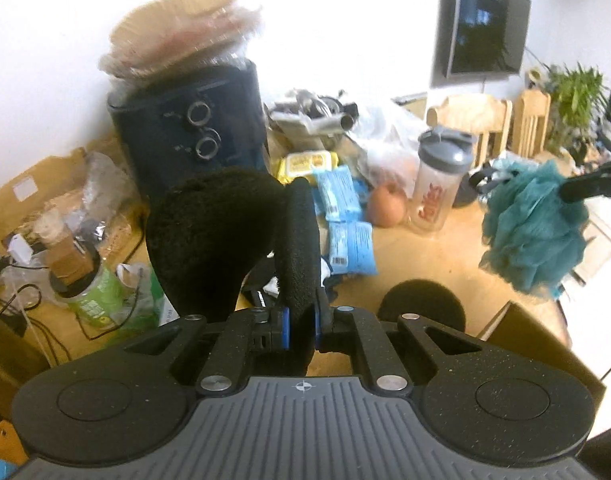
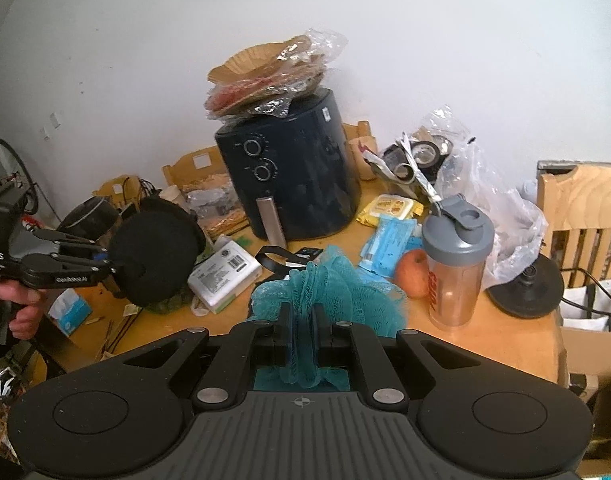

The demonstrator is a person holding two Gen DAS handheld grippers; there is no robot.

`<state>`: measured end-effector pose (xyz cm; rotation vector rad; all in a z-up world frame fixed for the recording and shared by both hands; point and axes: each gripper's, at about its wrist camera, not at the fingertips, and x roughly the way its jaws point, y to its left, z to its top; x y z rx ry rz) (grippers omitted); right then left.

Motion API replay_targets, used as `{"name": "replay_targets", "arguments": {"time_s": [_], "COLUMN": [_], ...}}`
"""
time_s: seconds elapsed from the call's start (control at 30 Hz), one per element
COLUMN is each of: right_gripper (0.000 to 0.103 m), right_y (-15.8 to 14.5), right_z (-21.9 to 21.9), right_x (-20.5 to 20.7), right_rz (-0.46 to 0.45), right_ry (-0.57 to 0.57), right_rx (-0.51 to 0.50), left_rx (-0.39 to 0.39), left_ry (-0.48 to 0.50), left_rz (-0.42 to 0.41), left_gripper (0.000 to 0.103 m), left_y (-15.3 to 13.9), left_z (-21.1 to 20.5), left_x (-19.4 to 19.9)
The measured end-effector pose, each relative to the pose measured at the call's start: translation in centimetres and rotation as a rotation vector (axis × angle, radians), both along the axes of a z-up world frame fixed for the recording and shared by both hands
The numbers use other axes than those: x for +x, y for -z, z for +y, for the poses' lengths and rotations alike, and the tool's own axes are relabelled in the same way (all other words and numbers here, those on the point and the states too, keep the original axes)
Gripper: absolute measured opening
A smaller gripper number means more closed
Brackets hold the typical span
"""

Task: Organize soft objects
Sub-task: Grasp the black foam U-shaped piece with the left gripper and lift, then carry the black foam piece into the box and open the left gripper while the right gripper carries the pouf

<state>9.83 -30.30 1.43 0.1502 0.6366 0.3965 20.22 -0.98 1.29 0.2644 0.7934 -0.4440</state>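
Holding both soft things clear of the cluttered desk [image 2: 505,344], my left claw [image 1: 301,320] pinches the black fuzzy pad [image 1: 213,232], my right claw [image 2: 303,340] the teal loofah [image 2: 329,292]; next I need somewhere to set them.

A wooden table [image 2: 517,344] carries an air fryer [image 2: 293,176], shaker bottle [image 2: 455,268], apple [image 2: 412,272].

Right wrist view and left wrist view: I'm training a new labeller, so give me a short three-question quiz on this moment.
1. True or false: the right tongs are shut on the teal bath pouf.
2. What do the left tongs hold? A) apple B) black fuzzy earmuffs C) shaker bottle
3. What lies on top of the dark air fryer?

Key: 1 true; 2 B, the black fuzzy earmuffs; 3 a bagged stack of paper liners.
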Motion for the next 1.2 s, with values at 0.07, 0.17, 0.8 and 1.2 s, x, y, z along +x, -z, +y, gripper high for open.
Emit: {"name": "replay_targets", "arguments": {"time_s": [0.07, 0.17, 0.8, 1.2], "right_gripper": [0.011, 0.011, 0.011, 0.01], "right_y": [-0.3, -0.9, -2.0, -1.8], "right_z": [0.1, 0.3, 2.8, 3.0], "right_x": [-0.1, -0.3, -1.3, -3.4], "right_rz": [-0.014, -0.031, -0.052, -0.03], "right_ry": [-0.018, -0.043, -0.177, -0.208], "right_rx": [-0.001, 0.004, 0.065, 0.093], "left_rx": [-0.008, -0.021, -0.116, -0.191], "left_ry": [-0.02, -0.047, -0.123, -0.11], "left_rz": [-0.014, -0.036, 0.015, 0.134], "left_gripper": [0.011, 0.011, 0.011, 0.011], "left_y": [-0.8, -1.9, -5.6, -3.0], "left_z": [0.1, 0.1, -0.4, -1.4], "left_x": [-0.8, -1.8, -8.2, -12.4]}}
